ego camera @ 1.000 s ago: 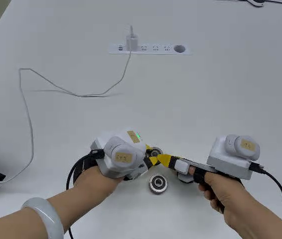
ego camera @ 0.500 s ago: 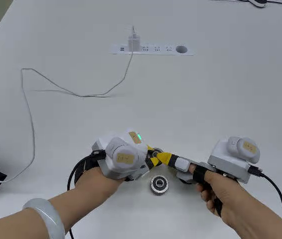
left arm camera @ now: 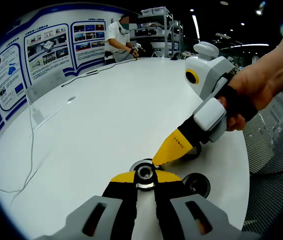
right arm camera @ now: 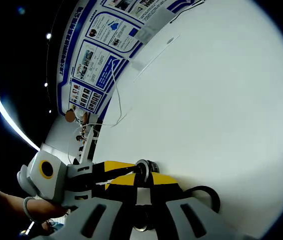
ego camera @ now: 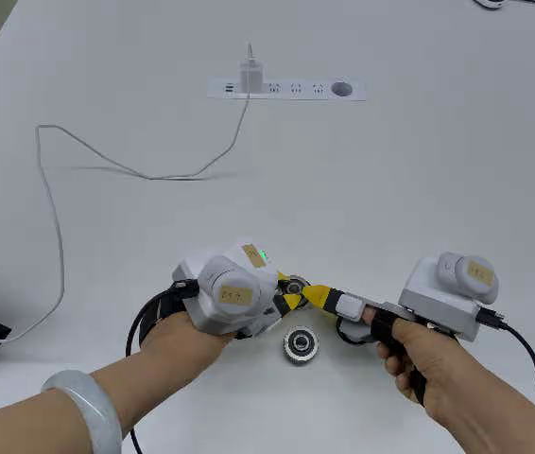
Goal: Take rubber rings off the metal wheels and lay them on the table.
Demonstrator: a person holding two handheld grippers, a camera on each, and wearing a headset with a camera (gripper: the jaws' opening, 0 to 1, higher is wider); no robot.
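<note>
On the white desk point(ego camera: 419, 170) the two tools meet low in the head view, just in front of the person; the left tool point(ego camera: 286, 303) is pinched on a small metal wheel point(ego camera: 295, 286), its yellow tips pressed against either side of the hub, as the left gripper view makes plain – left tool point(left arm camera: 144, 176), wheel point(left arm camera: 144, 172); the wheel is held just above the desk, between the two hands. The right tool point(ego camera: 317, 296) comes in from the opposite side with its yellow point against the wheel's dark rim; in the right gripper view its tips point(right arm camera: 142, 181) sit close together at the wheel point(right arm camera: 142, 169), but whether they actually nip the rubber I cannot tell. A second wheel point(ego camera: 300, 346) – dark ring round a bright centre – lies flat on the desk just nearer the person than the held one, apart from both tools; a black loop point(ego camera: 345, 339) lies on the desk under the right tool's body. Far across the desk a white power strip point(ego camera: 286, 90) has a charger plugged in; its thin cable point(ego camera: 55, 208) trails to the left edge.
</note>
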